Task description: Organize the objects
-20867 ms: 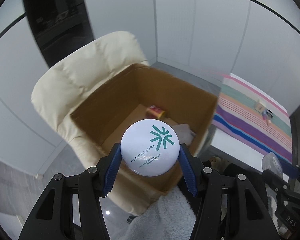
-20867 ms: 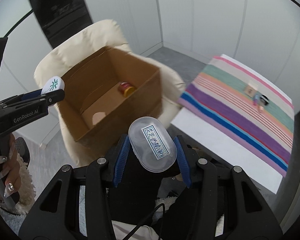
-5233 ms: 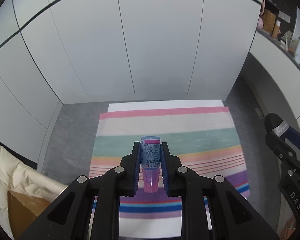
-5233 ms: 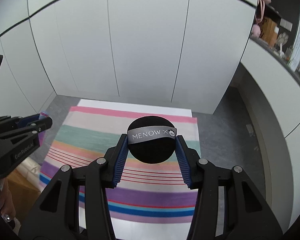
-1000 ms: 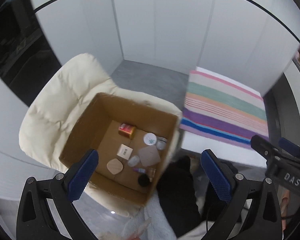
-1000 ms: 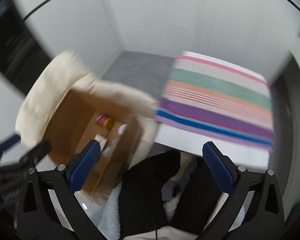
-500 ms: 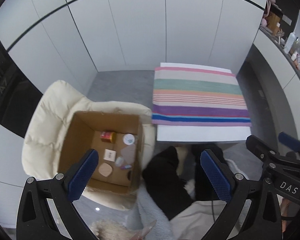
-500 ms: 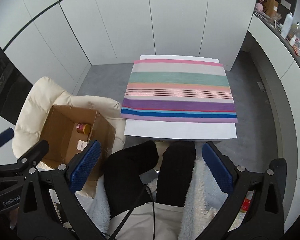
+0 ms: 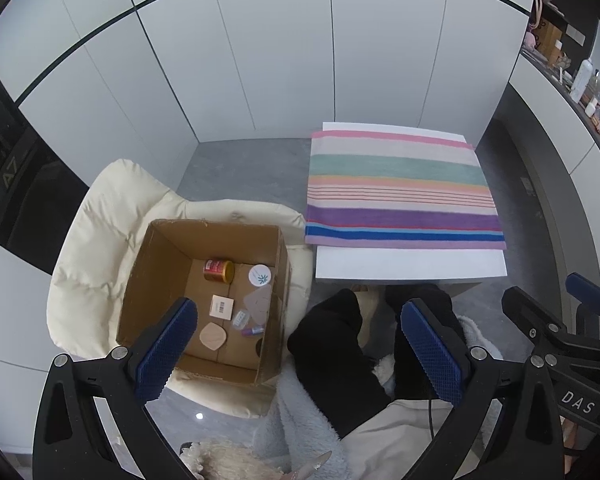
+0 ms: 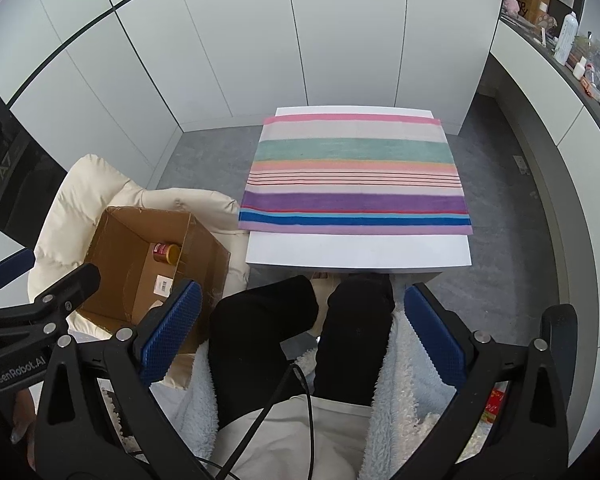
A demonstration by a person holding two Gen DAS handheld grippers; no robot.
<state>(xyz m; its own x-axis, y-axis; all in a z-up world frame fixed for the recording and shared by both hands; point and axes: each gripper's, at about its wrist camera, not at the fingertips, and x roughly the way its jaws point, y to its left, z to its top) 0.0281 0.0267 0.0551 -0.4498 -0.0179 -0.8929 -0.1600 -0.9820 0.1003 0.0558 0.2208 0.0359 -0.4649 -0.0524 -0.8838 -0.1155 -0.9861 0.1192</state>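
A cardboard box [image 9: 148, 280] sits on a cream chair [image 9: 96, 216] at the left. It holds several small items: a red tin [image 9: 218, 270], a round white compact [image 9: 259, 274], a small white box [image 9: 221, 306], a peach shell-shaped case [image 9: 213, 336] and a small pink tube [image 9: 253, 331]. The box also shows in the right wrist view [image 10: 120, 256]. My left gripper [image 9: 296, 344] is wide open and empty, high above the box and the person's legs. My right gripper [image 10: 300, 328] is wide open and empty above the legs.
A low white table [image 10: 356, 252] with a striped cloth [image 10: 356, 176] stands ahead, with nothing on it. The person's black-trousered legs [image 10: 284, 332] and a fluffy robe [image 10: 416, 392] fill the foreground. White cabinet walls stand behind, and a counter with bottles [image 10: 564, 40] is at the right.
Both grippers have stayed open and empty. Both views have swung from the box back toward the table and settled high above the seated person.
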